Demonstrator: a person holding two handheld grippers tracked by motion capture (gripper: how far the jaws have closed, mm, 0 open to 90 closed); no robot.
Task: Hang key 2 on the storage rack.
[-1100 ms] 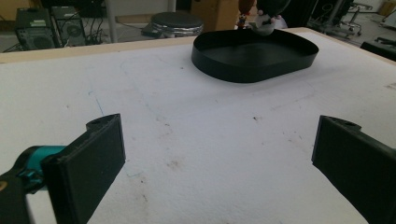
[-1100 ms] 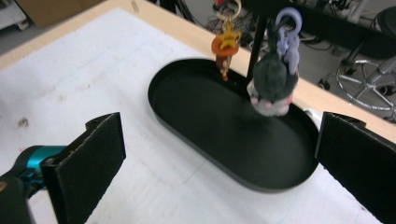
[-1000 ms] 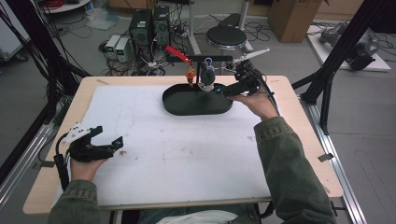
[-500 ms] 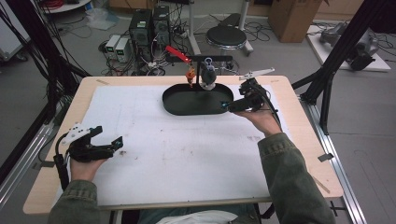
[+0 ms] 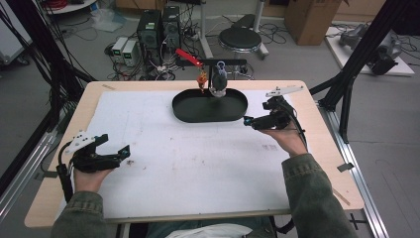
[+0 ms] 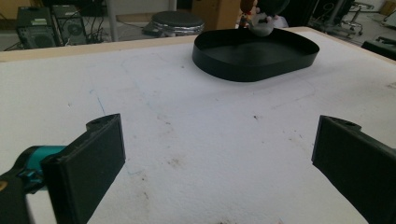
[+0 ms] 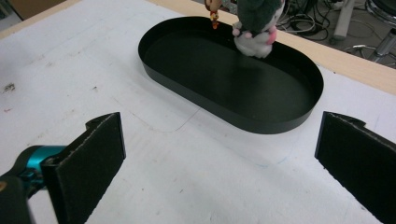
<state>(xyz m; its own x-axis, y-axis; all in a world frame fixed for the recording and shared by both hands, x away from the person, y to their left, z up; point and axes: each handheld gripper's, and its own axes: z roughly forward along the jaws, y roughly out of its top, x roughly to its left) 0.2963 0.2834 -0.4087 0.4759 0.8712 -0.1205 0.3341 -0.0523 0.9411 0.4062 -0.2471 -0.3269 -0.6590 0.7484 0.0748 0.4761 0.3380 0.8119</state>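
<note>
Jaws of the right gripper (image 5: pixel 249 120) stand wide apart with nothing between them, held by the person's right hand (image 5: pixel 283 136) just beside the right end of the black oval tray (image 5: pixel 188 113). In the right gripper view the tray (image 7: pixel 196 100) lies ahead of the parted jaws, and its floor is bare. A grey and white plush toy (image 7: pixel 256 25) hangs at the tray's far rim, and a small orange figure (image 7: pixel 214 9) hangs just beside it; whether either one touches the tray I cannot tell. In the high view both dangle from a dark bar (image 5: pixel 218 62) on a stand with a red clamp (image 5: pixel 188 57) behind the table's far edge.

The left gripper (image 5: pixel 125 151) is held low over the white sheet (image 5: pixel 198 168) at the near left of the table, well apart from the tray, its jaws also spread wide and holding nothing. Its own view looks across the marked white sheet (image 6: pixel 196 140) towards the tray (image 6: pixel 261 70) and the toy (image 6: pixel 261 23).
</note>
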